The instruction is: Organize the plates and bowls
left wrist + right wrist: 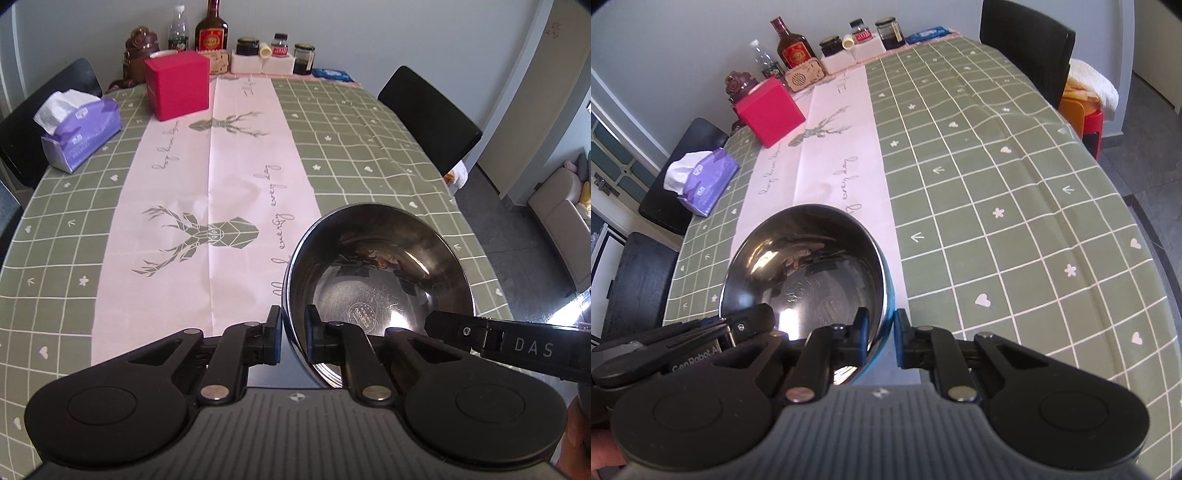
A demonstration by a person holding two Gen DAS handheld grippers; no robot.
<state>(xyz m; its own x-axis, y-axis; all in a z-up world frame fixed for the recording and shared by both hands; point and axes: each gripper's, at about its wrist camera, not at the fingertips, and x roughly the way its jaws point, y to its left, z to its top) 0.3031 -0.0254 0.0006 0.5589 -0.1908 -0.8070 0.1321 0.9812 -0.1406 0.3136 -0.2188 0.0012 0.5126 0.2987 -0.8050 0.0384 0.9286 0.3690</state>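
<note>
Left wrist view shows the bowl (376, 273) lower right, both tools, left tool (293, 332) and right tool (881, 334), clamped on opposite rims.

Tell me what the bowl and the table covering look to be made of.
The bowl looks like polished stainless steel: mirror reflections, fine scratches and a stamped base mark. The table covering looks like thin printed cloth or vinyl, creased and smooth; which one is unclear.
</note>
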